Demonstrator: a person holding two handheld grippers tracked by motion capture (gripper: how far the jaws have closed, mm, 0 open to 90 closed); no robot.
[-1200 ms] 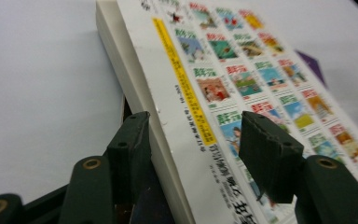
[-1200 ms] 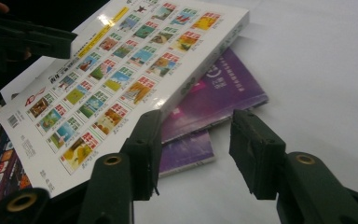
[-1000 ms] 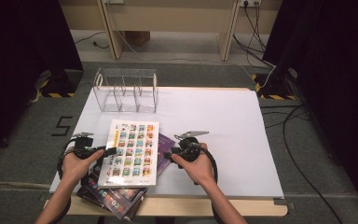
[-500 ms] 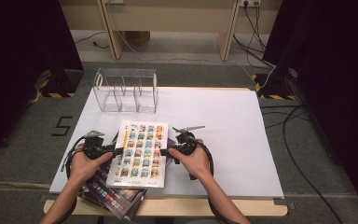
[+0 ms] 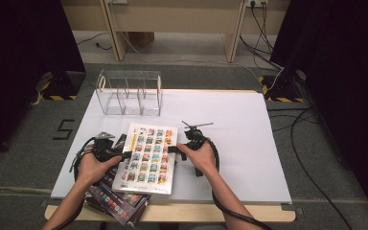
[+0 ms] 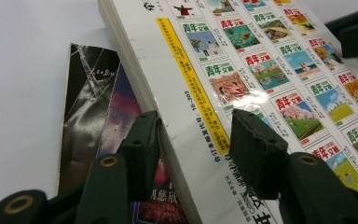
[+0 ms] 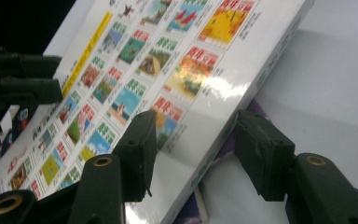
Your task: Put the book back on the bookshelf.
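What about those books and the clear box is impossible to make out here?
- Dark books: the white book covers most of them in the high view.
- White book's cover print: too small in the high view, cut off in both gripper views.
- Clear rack: whether its compartments hold anything, too small.

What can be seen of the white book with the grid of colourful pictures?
The white book is a thick glossy paperback; its cover bears rows of small colourful pictures and a yellow strip along one side. It lies tilted on darker books near the table's front edge. The left gripper and right gripper each straddle an opposite long edge, one jaw above the cover and one below.
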